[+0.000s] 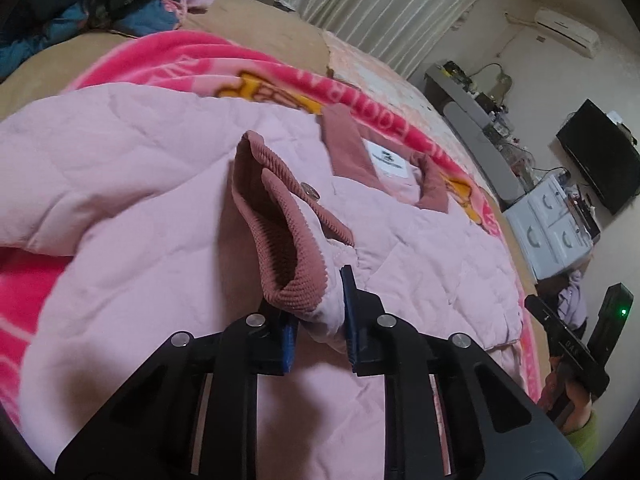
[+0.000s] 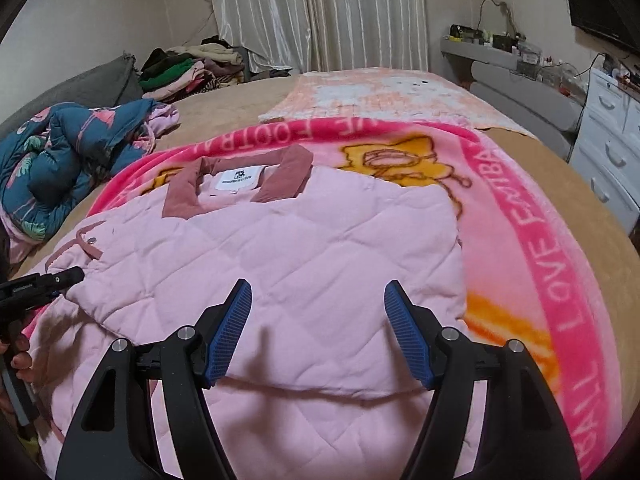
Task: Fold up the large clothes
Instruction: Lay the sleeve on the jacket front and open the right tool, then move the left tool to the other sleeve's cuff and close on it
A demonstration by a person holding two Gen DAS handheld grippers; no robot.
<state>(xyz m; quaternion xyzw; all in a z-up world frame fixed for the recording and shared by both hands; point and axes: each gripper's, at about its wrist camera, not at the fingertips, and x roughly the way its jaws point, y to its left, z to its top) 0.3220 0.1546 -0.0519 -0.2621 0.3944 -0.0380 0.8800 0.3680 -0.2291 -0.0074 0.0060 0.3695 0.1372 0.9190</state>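
A light pink quilted jacket (image 2: pixel 320 248) with a dusty-rose corduroy collar (image 2: pixel 240 176) lies on a pink printed blanket (image 2: pixel 520 216) on the bed. My left gripper (image 1: pixel 318 308) is shut on the jacket's sleeve end, whose corduroy cuff (image 1: pixel 280 224) stands up above the body; it also shows at the left of the right wrist view (image 2: pixel 60 278). My right gripper (image 2: pixel 318 332) is open and empty, over the jacket's lower body. The jacket's right side is folded in to a straight edge. In the left wrist view the jacket (image 1: pixel 140 184) fills the middle.
A crumpled dark blue flowered garment (image 2: pixel 60 160) lies at the bed's left. A pile of clothes (image 2: pixel 188 68) sits at the far end by the curtains. A white drawer unit (image 2: pixel 608 152) and a grey shelf (image 2: pixel 500 56) stand at the right. A peach cover (image 2: pixel 380 92) lies beyond the blanket.
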